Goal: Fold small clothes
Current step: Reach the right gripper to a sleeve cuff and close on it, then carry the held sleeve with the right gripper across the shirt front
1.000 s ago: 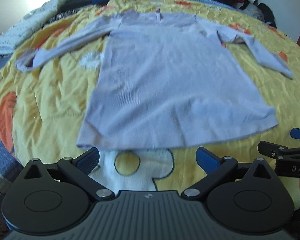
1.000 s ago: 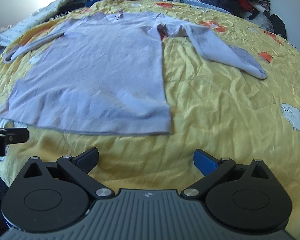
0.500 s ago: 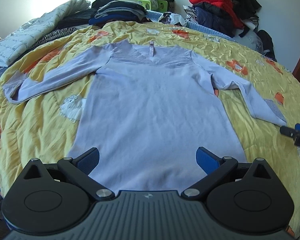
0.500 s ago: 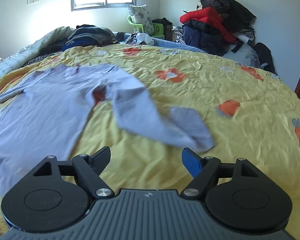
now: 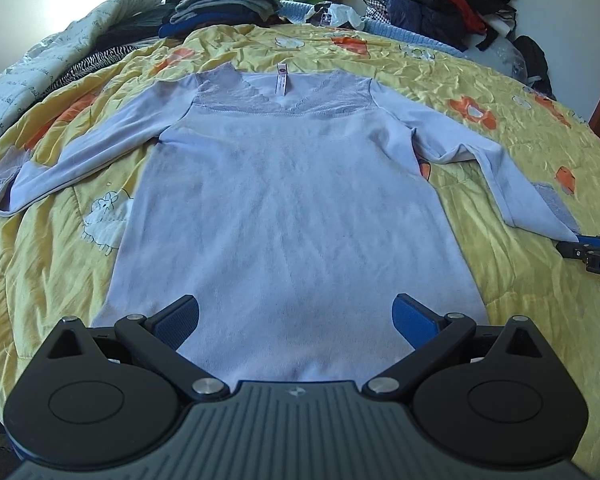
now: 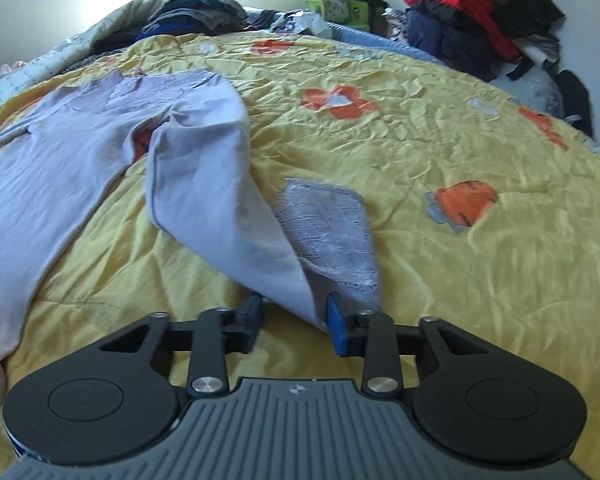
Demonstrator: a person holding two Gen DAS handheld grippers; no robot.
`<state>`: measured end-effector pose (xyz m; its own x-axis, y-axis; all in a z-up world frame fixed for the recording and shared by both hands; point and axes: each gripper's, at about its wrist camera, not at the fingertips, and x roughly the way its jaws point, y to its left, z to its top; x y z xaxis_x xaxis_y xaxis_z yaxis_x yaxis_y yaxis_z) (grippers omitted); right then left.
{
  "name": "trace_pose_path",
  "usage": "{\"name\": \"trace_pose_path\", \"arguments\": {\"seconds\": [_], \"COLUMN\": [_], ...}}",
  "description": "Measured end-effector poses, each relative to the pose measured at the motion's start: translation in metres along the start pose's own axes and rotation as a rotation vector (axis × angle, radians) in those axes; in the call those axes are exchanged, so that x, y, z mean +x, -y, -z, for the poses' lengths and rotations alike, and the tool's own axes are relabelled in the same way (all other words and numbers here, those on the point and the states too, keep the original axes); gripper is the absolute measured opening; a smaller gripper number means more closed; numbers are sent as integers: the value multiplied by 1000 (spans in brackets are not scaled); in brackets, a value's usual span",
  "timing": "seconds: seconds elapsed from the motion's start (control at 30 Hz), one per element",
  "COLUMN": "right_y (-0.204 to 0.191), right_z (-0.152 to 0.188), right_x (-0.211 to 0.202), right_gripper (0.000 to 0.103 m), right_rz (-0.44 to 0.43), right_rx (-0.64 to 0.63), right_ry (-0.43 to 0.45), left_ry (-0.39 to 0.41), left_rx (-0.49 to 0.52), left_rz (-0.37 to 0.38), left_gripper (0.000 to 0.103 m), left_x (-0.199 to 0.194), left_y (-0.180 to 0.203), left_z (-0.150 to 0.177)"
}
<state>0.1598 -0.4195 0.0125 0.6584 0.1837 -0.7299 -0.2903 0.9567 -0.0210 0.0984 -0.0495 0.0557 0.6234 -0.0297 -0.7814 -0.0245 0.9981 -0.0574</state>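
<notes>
The right tool [image 6: 294, 322], jaws just closing around the lilac top's [image 5: 292, 208] sleeve cuff [image 6: 332, 236], may pinch only its edge and drop it mid-fold, while the left tool [image 5: 296, 318] hovers spread wide.

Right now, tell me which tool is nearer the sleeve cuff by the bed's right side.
Right. The right tool has the cuff tip between its closing fingers; the left tool hangs over the shirt's hem, well away.

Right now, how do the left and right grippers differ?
The left gripper has its jaws spread wide above the hem of the lavender top, nothing between them. The right gripper has just been closing and is much narrower, with the top's sleeve cuff between its pads, at the side. Whether the pads already pinch the cuff is unclear. Both have blue pads and point down at the bed.
</notes>
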Motion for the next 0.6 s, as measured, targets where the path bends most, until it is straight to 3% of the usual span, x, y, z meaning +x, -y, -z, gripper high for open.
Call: {"name": "trace_pose_path", "arguments": {"seconds": [0.1,0.23,0.33,0.6], "right_y": [-2,5,19,16], "right_z": [-6,-17,-27,-58], "right_x": [2,2,-6,-40], "right_gripper": [22,12,11,8], "right_rz": [-15,-143,-331,-963], "right_rx": [-24,45,238,784], "right_ry": [-7,-37,-15,188], "left_ry": [-4,18,36,111], "left_rx": [-2,4,-8,-132], "left_rz": [10,25,43,182], "left_gripper": [103,103,103,103], "left_x": [2,1,-2,-17], "left_y": [2,6,4,-16], "left_z": [-2,-6,-8,-14]}}
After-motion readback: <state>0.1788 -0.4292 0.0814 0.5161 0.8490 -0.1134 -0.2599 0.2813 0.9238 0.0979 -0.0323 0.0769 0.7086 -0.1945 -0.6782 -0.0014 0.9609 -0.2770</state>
